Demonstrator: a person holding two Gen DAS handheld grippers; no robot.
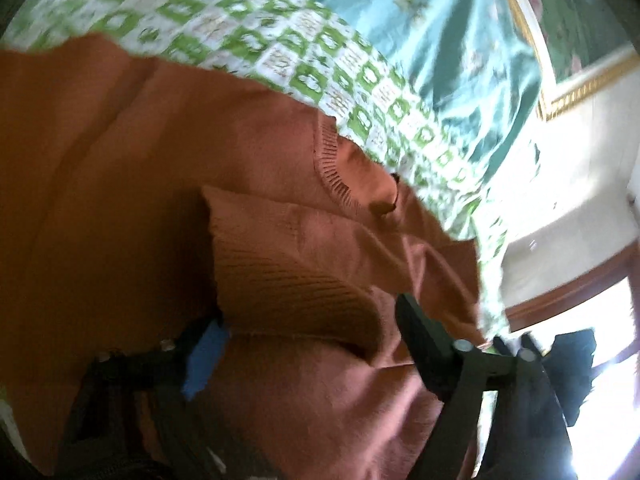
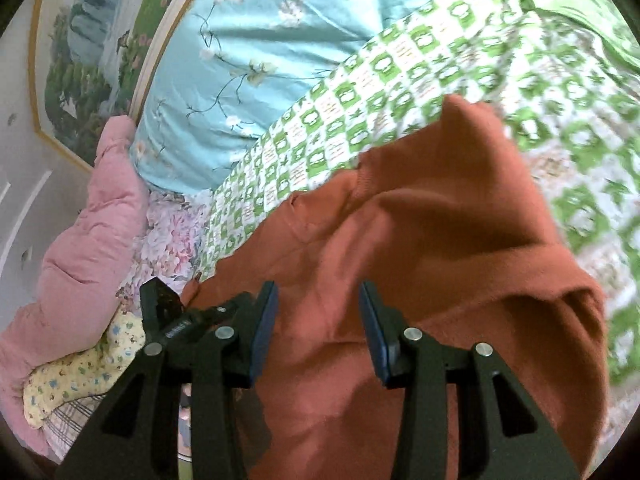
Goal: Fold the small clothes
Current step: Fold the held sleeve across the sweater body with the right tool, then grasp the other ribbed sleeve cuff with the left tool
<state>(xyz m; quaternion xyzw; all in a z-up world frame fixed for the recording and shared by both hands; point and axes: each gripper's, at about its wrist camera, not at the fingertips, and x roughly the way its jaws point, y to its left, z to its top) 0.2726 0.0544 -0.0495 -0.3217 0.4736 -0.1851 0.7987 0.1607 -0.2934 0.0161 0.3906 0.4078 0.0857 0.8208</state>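
The rust-orange knit sweater (image 2: 420,240) lies spread on the green-checkered bed sheet (image 2: 360,92), below the light blue floral quilt (image 2: 248,40). The right gripper (image 2: 318,320) hangs over the sweater with jaws apart and nothing between them. The left gripper (image 1: 308,324) stands wide apart around a ribbed fold, probably a sleeve cuff (image 1: 296,272), but the blur hides whether the pads press it.
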